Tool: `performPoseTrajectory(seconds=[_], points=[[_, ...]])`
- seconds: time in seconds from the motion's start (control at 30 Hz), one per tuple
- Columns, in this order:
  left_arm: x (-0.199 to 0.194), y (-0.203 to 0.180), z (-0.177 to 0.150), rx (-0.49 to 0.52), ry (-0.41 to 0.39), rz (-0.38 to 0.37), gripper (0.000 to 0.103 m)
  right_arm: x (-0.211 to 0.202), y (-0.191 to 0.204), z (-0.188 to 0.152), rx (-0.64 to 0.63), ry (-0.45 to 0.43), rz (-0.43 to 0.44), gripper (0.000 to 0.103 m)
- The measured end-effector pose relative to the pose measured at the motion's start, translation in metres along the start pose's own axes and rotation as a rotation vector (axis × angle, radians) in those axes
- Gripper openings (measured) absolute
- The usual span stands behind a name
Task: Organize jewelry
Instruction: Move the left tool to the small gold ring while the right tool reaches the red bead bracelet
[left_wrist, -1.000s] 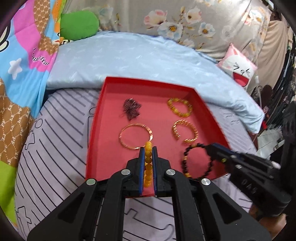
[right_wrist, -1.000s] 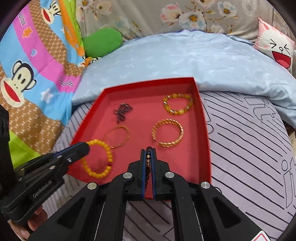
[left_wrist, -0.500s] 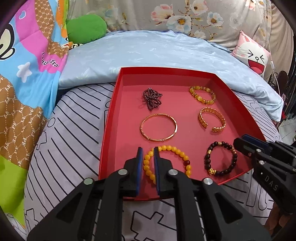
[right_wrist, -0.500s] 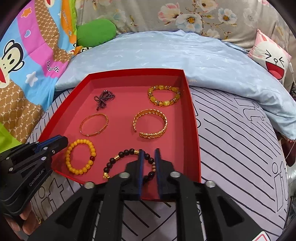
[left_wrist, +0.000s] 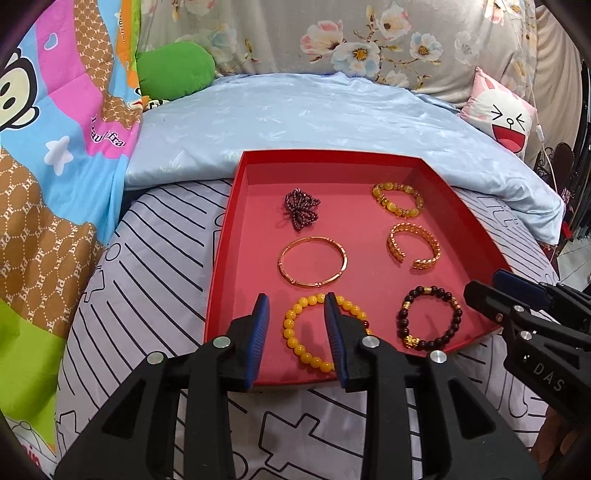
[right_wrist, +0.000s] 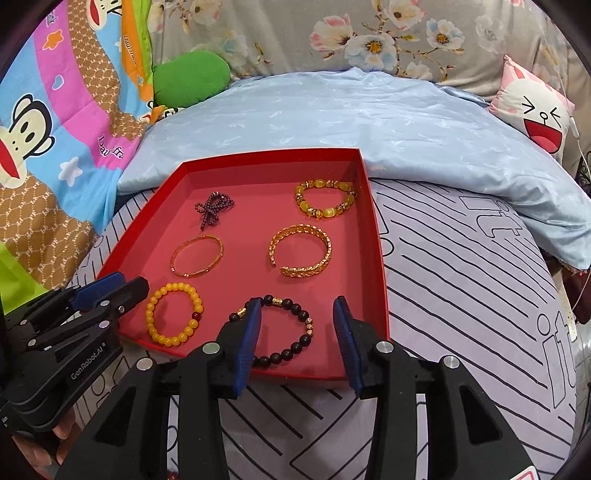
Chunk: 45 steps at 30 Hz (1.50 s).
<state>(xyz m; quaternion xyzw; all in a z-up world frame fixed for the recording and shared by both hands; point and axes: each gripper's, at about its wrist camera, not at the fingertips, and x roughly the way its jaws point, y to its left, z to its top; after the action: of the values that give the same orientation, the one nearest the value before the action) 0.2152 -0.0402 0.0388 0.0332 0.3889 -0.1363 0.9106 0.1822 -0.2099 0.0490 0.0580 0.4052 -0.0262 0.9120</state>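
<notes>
both grippers, left gripper (left_wrist: 297, 321) and right gripper (right_wrist: 297, 325), gape empty over the red tray (left_wrist: 226, 258) near edge (bracelets lie apart).

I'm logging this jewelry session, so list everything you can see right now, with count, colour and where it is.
Tray: one, red, on the striped bed sheet.
Yellow bead bracelet: one, near left of tray.
Black bead bracelet: one, black with gold beads, near right.
Thin bangle: one, gold, middle left.
Open cuff: one, gold, middle right.
Stone bracelet: one, yellow, far right.
Beaded bow piece: one, dark maroon, far left.
Quilt: one, pale blue, behind tray.
Cushions: green far left, pink rabbit-face far right.
Cartoon blanket: one, multicoloured, left.
Left gripper: open, over yellow bracelet.
Right gripper: open, over black bracelet.
</notes>
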Motion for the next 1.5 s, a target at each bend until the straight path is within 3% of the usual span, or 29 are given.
performPoseTrajectory(seconds=[0.33, 0.73, 1.1, 1.23, 1.5], points=[[-0.043, -0.003, -0.013, 0.01, -0.035, -0.009, 0.03, -0.041, 0.003, -0.018, 0.009, -0.021, 0.032, 0.04], [-0.092, 0.001, -0.064, -0.001, -0.036, -0.008, 0.031, -0.082, 0.016, -0.068, 0.006, -0.007, 0.059, 0.04], [-0.111, 0.022, -0.117, -0.079, 0.006, -0.002, 0.035, -0.088, 0.027, -0.116, 0.021, 0.059, 0.071, 0.04], [-0.116, 0.027, -0.134, -0.077, 0.016, 0.007, 0.04, -0.085, 0.031, -0.126, 0.021, 0.077, 0.075, 0.04], [-0.113, 0.034, -0.154, -0.095, 0.035, 0.019, 0.04, -0.074, 0.047, -0.131, -0.017, 0.085, 0.062, 0.04]])
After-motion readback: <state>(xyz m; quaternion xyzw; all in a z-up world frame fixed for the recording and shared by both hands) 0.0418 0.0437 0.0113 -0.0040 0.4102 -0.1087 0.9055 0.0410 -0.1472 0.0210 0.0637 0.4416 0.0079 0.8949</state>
